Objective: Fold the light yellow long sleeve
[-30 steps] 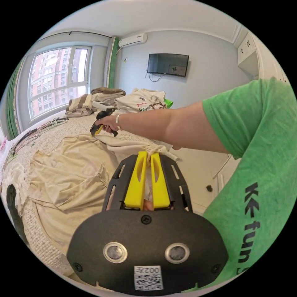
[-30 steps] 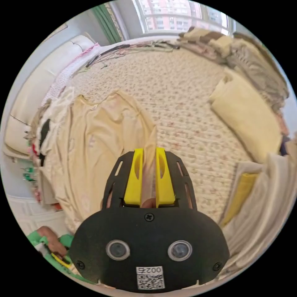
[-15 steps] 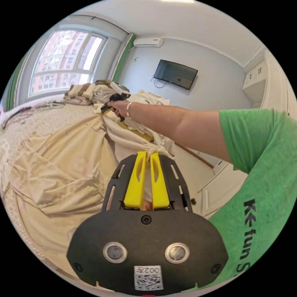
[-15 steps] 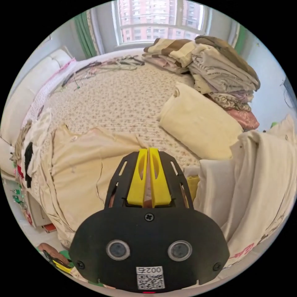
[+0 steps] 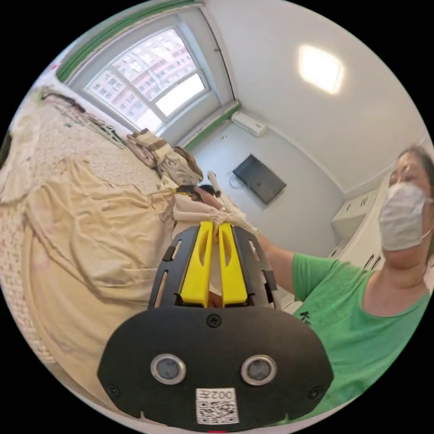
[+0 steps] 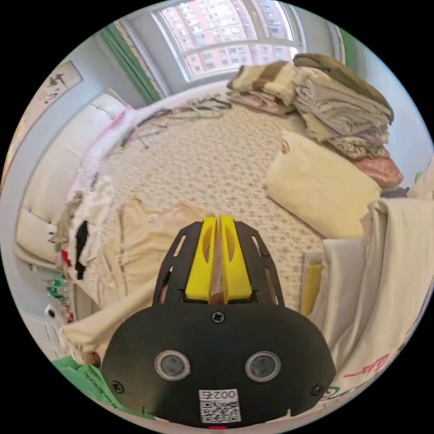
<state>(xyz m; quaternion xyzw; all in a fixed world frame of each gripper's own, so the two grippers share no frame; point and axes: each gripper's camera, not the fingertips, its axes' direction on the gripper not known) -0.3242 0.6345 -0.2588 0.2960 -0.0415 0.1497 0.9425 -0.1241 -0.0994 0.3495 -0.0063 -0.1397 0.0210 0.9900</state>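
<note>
In the right gripper view, bare patterned bed cover (image 6: 203, 153) lies open beyond the light yellow long sleeve (image 6: 144, 239), with folded stacks (image 6: 334, 95) far right by the window. The right gripper (image 6: 219, 224) pinches the shirt's edge. In the left gripper view, the left gripper (image 5: 216, 229) clamps bunched cloth, the shirt (image 5: 99, 235) draped left.

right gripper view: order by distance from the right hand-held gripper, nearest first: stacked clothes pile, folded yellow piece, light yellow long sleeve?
1. Light yellow long sleeve, pinched in the right hand-held gripper.
2. Folded yellow piece, mid-bed, to the right.
3. Stacked clothes pile, by the window.
</note>
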